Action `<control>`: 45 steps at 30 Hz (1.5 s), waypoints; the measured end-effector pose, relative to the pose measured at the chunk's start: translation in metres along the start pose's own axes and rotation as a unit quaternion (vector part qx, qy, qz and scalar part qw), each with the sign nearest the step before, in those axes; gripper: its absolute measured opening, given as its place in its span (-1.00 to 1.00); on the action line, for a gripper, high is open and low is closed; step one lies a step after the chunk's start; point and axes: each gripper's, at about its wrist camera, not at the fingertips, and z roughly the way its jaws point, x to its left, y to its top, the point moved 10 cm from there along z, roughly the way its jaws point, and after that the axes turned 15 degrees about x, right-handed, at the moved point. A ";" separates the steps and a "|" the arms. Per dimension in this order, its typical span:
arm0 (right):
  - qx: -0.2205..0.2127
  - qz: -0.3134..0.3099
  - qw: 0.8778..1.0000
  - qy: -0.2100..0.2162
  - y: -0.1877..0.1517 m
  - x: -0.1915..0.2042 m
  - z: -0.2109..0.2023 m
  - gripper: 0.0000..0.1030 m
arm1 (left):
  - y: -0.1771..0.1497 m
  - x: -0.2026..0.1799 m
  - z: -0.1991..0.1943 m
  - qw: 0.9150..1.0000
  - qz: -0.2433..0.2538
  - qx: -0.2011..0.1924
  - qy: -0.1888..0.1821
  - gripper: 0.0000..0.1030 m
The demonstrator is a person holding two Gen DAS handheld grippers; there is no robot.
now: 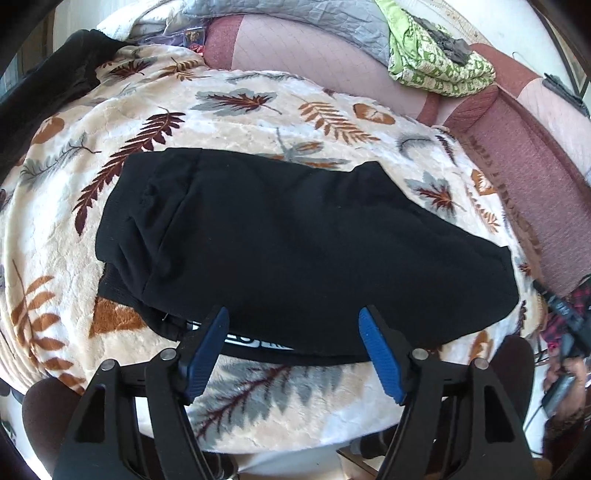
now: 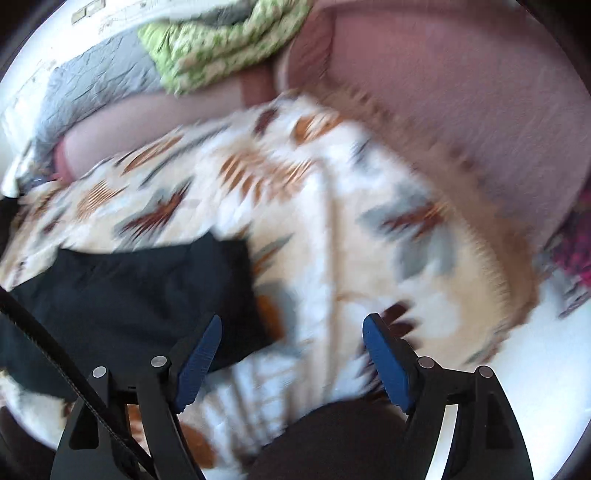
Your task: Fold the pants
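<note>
Left wrist view, far left: a dark garment [image 1: 62,70] lies at the upper edge of the leaf-print blanket [image 1: 258,110], which covers the surface before me. Centre: the black pants [image 1: 295,251] lie folded into a broad, flat bundle on that blanket, long axis running left to right; at the near left edge a strip of waistband with white lettering [image 1: 258,343] shows under the top layer. My left gripper [image 1: 293,321] hangs just over the near edge of the pants, its blue pads [image 1: 207,354] spread apart; the pants' edge lies between the tips, but neither pad presses on the cloth. Upper right: a folded green-and-white patterned cloth [image 1: 439,62] rests on a pink quilted cover [image 1: 332,59], with a grey quilt [image 1: 295,18] behind it. Far right: my other hand [image 1: 565,384] shows at the frame edge.

Right wrist view, blurred: the right end of the pants [image 2: 140,291] lies at lower left on the blanket [image 2: 369,221]. My right gripper [image 2: 291,328] stands with its pads [image 2: 384,362] wide apart over the blanket, just beside the pants' end, gripping nothing. The green-and-white cloth [image 2: 214,40] appears at the top, the pink cover [image 2: 461,92] at upper right.
</note>
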 end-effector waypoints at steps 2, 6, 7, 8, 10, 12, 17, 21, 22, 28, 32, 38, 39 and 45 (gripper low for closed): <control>-0.023 -0.028 0.999 0.000 0.010 0.015 -0.014 0.60 | 0.000 0.001 0.007 1.000 -0.003 0.003 0.000 0.40; -0.017 -0.134 0.987 0.090 0.023 0.097 -0.028 0.27 | 0.000 -0.004 0.006 1.000 0.009 -0.021 0.016 0.40; -0.005 -0.164 0.978 0.128 0.024 0.128 -0.029 0.05 | -0.001 -0.006 0.004 0.999 0.012 -0.027 0.017 0.40; 0.007 -0.186 0.969 0.160 0.024 0.154 -0.029 -0.07 | -0.001 -0.006 0.001 0.999 0.013 -0.032 0.016 0.40; 0.028 -0.220 0.952 0.210 0.023 0.203 -0.026 -0.43 | -0.001 -0.002 -0.006 0.999 0.008 -0.045 0.011 0.40; 0.041 -0.253 0.937 0.237 0.025 0.256 -0.018 -0.45 | -0.001 0.006 -0.012 0.999 -0.007 -0.053 0.006 0.40; 0.104 -0.309 0.903 0.279 0.018 0.368 0.024 -0.45 | -0.003 0.034 -0.024 0.997 -0.050 -0.059 -0.004 0.40; 0.129 -0.318 0.906 0.247 0.019 0.395 0.069 -0.54 | -0.008 0.054 -0.032 0.995 -0.077 -0.063 -0.008 0.40; 0.125 -0.310 0.910 0.246 0.027 0.394 0.076 -0.57 | -0.009 0.059 -0.034 0.994 -0.083 -0.066 -0.007 0.40; 0.094 -0.180 0.955 0.215 0.080 0.340 0.080 -0.21 | -0.013 0.073 -0.028 0.991 -0.114 -0.061 -0.021 0.42; 0.091 -0.181 0.940 0.275 0.061 0.321 0.045 -0.20 | -0.014 0.061 -0.024 0.993 -0.105 -0.052 -0.028 0.42; 0.139 -0.164 0.935 0.283 0.000 0.271 0.052 0.07 | -0.012 0.040 -0.027 0.997 -0.060 -0.047 0.004 0.44; 0.141 -0.150 0.938 0.280 -0.004 0.253 0.057 -0.02 | -0.011 0.037 -0.028 0.997 -0.053 -0.046 0.007 0.44; 0.084 -0.060 0.981 0.162 0.012 0.134 0.052 0.07 | -0.004 0.015 -0.024 0.999 -0.025 -0.031 0.018 0.47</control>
